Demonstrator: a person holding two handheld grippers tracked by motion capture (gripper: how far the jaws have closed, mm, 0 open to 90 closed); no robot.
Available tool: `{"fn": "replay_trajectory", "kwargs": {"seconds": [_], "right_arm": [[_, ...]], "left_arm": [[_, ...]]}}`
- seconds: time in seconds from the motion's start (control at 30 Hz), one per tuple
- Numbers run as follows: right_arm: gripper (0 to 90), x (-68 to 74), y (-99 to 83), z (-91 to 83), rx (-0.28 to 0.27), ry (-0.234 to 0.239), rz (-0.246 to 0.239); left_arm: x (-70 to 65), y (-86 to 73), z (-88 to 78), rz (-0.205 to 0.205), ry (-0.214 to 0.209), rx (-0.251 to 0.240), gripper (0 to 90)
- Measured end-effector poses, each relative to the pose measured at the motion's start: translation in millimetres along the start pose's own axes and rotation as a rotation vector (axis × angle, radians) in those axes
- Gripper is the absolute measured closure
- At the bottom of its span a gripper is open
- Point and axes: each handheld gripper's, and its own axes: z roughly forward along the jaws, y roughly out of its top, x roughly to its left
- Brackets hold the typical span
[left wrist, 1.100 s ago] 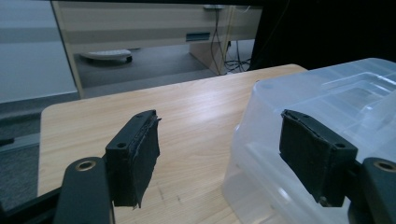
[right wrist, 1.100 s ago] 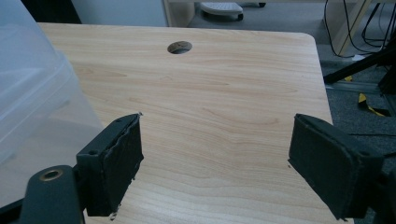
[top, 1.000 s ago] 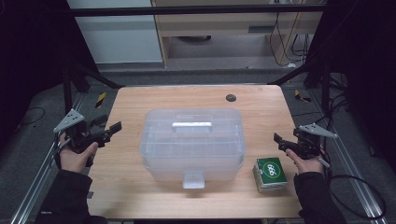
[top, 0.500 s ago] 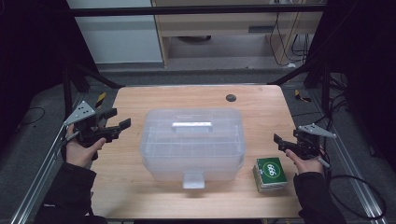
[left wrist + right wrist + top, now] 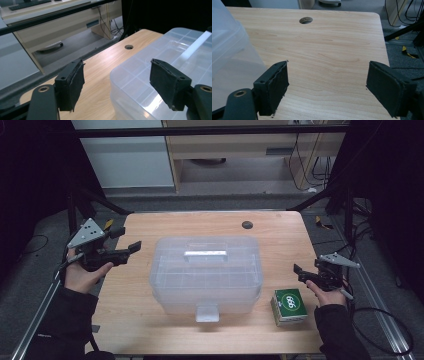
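Lying long axis left-right, clear box (image 5: 206, 274), front latch toward person; both grippers spread.

clear storage box (image 5: 206, 272), green carton (image 5: 289, 306), black pads (image 5: 72, 82)

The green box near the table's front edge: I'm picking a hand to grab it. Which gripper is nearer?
Right. The right gripper hovers just beside the green box, slightly behind it. The left gripper is across the table, beyond the clear plastic storage bin.
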Motion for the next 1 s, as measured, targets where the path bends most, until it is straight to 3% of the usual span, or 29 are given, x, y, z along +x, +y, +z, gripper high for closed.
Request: {"fn": "replay_trajectory", "kwargs": {"seconds": [0.3,0.47,1.0], "right_arm": [[17.7,-1.5,-0.8,0.3,0.008,-0.005,0.000],[17.6,-2.2,-1.1,0.5,0.010,-0.010,-0.008],[17.5,-1.4,-1.0,0.3,0.021,-0.012,-0.005]], "left_arm": [[-15.2,11.3,9.7,0.114,0.015,0.063,28.9],[-24.5,15.5,10.7,0.148,0.006,0.070,29.0],[-56.2,27.4,16.5,0.320,0.001,0.129,29.0]]}}
